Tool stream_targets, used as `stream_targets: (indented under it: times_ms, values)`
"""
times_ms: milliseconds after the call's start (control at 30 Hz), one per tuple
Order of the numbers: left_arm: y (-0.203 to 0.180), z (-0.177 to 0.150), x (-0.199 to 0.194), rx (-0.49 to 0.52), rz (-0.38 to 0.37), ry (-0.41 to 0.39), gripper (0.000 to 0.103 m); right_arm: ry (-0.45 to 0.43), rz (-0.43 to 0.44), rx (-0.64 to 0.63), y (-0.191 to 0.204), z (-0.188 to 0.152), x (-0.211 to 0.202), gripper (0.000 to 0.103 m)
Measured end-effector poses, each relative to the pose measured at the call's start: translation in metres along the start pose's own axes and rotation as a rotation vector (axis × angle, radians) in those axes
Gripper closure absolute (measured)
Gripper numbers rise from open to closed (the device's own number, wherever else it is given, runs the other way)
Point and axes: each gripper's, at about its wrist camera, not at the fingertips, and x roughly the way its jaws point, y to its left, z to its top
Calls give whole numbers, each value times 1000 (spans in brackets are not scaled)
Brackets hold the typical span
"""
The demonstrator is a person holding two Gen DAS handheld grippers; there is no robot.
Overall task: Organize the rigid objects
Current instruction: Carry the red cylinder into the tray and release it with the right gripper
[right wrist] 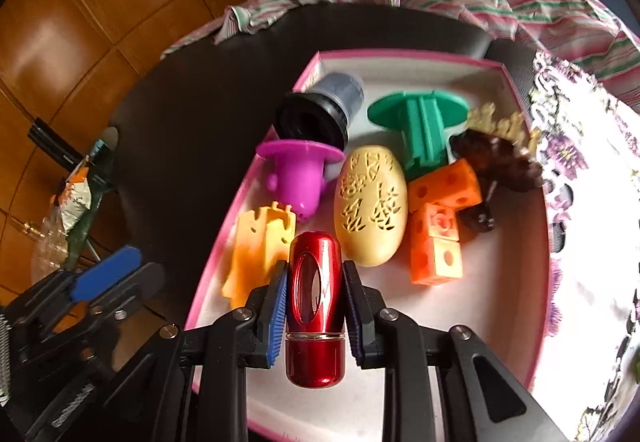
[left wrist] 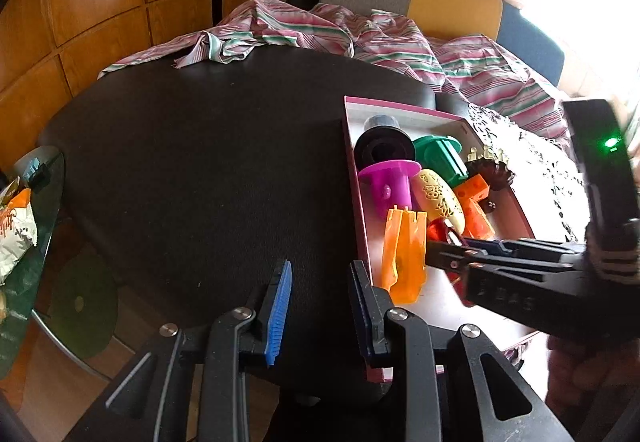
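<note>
Two fingers of the right gripper (right wrist: 314, 306) clamp the red capsule (right wrist: 316, 306) above the box (right wrist: 536, 282) for placing; left gripper (left wrist: 320, 306) waits wide, empty.

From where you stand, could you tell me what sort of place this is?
Probably a home living or dining room: a dark table with a striped cloth bunched at its far edge, upholstered chairs behind it, and wood-panelled walls.

Egg (right wrist: 372, 206) lies in box (right wrist: 400, 56), between funnel (right wrist: 300, 178) and blocks (right wrist: 440, 218).
</note>
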Motion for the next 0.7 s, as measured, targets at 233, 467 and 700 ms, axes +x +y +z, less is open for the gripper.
stream_targets:
  times_ms: [233,467,700]
  values:
    - [0,0,2,-2,-2,4,73,-11,-16,-14,-2,-2,4,78]
    - [-2,0,0,4,1,-1,73,-10,-9,0,-5,-3,1,78]
    - [-2,0,-2,6,3,-4,73,-16,-10,8,-7,-1,-1,77]
